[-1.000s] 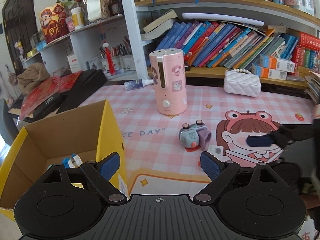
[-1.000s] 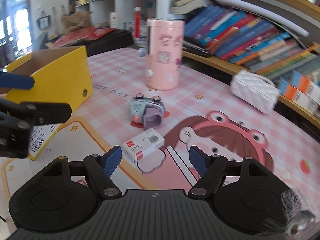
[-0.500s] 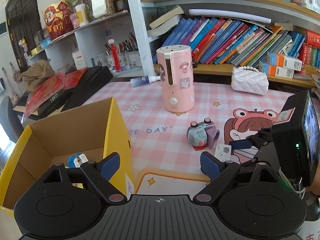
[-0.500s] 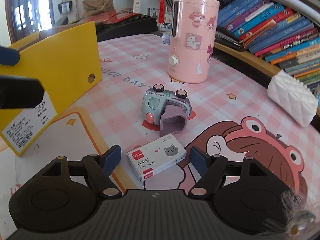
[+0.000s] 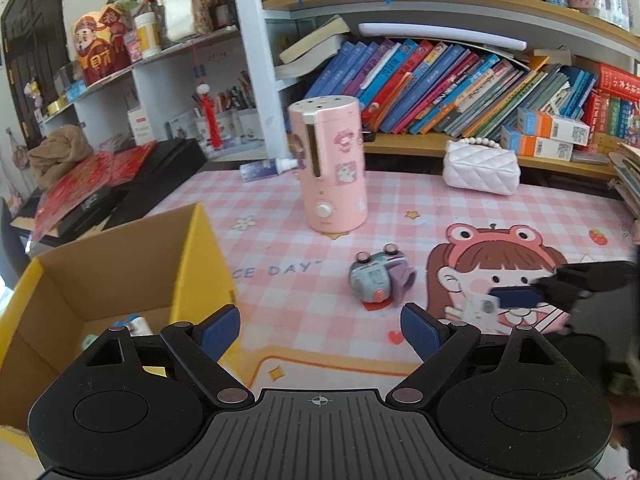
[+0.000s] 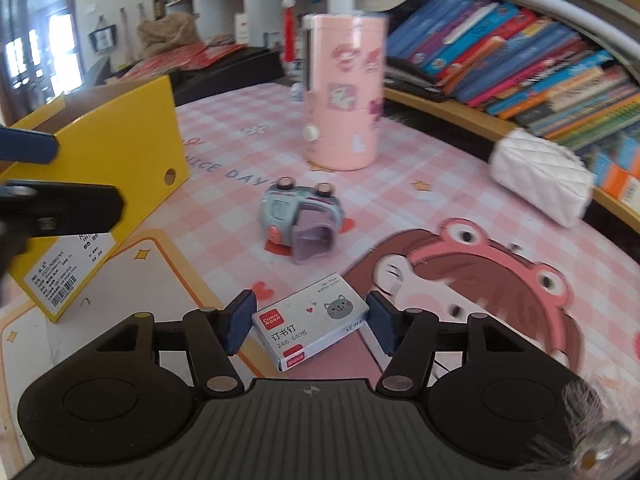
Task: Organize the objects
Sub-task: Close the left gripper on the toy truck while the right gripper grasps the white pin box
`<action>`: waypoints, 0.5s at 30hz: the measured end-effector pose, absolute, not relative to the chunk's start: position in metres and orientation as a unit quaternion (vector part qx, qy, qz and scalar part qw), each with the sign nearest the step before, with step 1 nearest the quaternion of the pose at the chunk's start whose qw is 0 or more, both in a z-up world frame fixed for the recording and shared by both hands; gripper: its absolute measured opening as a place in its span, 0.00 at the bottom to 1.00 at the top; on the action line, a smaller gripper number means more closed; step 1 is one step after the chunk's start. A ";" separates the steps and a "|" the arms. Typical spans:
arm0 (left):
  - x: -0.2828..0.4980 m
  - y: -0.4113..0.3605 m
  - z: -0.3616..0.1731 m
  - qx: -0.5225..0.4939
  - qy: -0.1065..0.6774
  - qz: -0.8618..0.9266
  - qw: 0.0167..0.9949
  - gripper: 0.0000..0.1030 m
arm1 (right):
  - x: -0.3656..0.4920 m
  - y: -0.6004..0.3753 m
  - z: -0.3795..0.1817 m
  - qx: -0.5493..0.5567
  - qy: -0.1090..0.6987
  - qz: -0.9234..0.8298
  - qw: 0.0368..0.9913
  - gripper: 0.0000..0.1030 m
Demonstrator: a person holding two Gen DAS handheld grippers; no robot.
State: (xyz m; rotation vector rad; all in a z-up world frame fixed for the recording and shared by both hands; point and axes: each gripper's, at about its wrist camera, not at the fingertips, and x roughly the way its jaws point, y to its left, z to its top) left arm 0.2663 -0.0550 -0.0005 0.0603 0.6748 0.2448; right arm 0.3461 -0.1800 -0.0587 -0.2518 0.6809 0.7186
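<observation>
A small white staple box (image 6: 310, 320) with a grey cat face lies on the pink mat between the fingers of my right gripper (image 6: 312, 322). The jaws stand open close on either side of it. The box also shows in the left wrist view (image 5: 478, 306), partly hidden by the right gripper's fingers (image 5: 516, 297). A grey-blue toy camera (image 6: 300, 216) lies just beyond the box. The open yellow cardboard box (image 5: 100, 276) stands at the left and holds small items. My left gripper (image 5: 320, 332) is open and empty beside the yellow box (image 6: 116, 152).
A tall pink humidifier (image 5: 332, 168) stands behind the toy camera (image 5: 378, 280). A white quilted purse (image 5: 482, 166) lies at the back right by the bookshelf (image 5: 460, 80). A black case with red paper (image 5: 120, 188) is at the back left.
My right gripper has moved forward and down so the staple box now lies between its fingers, and the jaws have narrowed. The left gripper has shifted a little.
</observation>
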 end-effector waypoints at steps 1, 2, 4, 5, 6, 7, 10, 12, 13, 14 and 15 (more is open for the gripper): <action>0.268 -0.057 -0.002 0.030 0.329 0.116 0.937 0.87 | 0.342 -0.186 -0.056 -0.120 0.325 0.337 0.876 0.56; 0.271 -0.059 -0.004 0.031 0.329 0.113 0.937 0.87 | 0.338 -0.191 -0.053 -0.120 0.324 0.330 0.879 0.56; 0.277 -0.062 -0.008 0.031 0.329 0.108 0.938 0.87 | 0.330 -0.201 -0.049 -0.117 0.326 0.314 0.884 0.56; 0.281 -0.064 -0.010 0.030 0.330 0.106 0.938 0.87 | 0.327 -0.206 -0.048 -0.115 0.328 0.305 0.887 0.56; 0.285 -0.065 -0.012 0.029 0.331 0.105 0.938 0.87 | 0.324 -0.212 -0.046 -0.112 0.329 0.296 0.890 0.56; 0.289 -0.065 -0.014 0.025 0.332 0.103 0.937 0.87 | 0.321 -0.217 -0.044 -0.107 0.331 0.288 0.892 0.56; 0.300 -0.067 -0.020 0.015 0.334 0.103 0.937 0.87 | 0.312 -0.232 -0.038 -0.092 0.336 0.264 0.900 0.56; 0.306 -0.068 -0.024 0.010 0.335 0.103 0.936 0.87 | 0.307 -0.240 -0.035 -0.084 0.338 0.251 0.903 0.56; 0.309 -0.068 -0.025 0.009 0.336 0.104 0.936 0.87 | 0.305 -0.243 -0.034 -0.080 0.340 0.245 0.905 0.56; 0.311 -0.069 -0.028 0.010 0.337 0.105 0.936 0.87 | 0.303 -0.246 -0.033 -0.077 0.341 0.240 0.906 0.56; 0.314 -0.070 -0.030 0.011 0.338 0.105 0.935 0.87 | 0.301 -0.249 -0.032 -0.074 0.341 0.236 0.907 0.56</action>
